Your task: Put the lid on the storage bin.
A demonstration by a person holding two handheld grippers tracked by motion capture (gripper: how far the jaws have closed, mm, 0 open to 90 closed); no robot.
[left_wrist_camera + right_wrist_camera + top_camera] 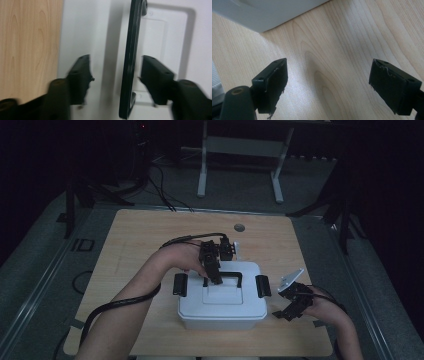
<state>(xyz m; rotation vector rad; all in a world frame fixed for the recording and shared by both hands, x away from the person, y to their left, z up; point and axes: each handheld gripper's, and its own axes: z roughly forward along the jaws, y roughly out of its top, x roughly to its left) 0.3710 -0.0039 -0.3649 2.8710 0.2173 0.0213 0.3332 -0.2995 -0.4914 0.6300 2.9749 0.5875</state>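
In the high view, the left forearm runs up from the lower left of the frame and bends in toward the centre, where the left gripper (214, 270) points down over the lid of the white box (222, 307). The box sits on the wooden table (145, 235), centre and a little low in the frame, with a black latch at each side.

The left gripper view gives the close detail: the black handle (130, 57) stands on edge between the two jaws, the right jaw just beside it and the left jaw well apart, neither pad pressing on it. These jaws are partly open and grip nothing.

At lower right of the high view, the right hand holds the right gripper (290, 307) low beside the box. In the right gripper view its jaws stand wide apart over bare wood, holding nothing, a corner of the box at upper left.
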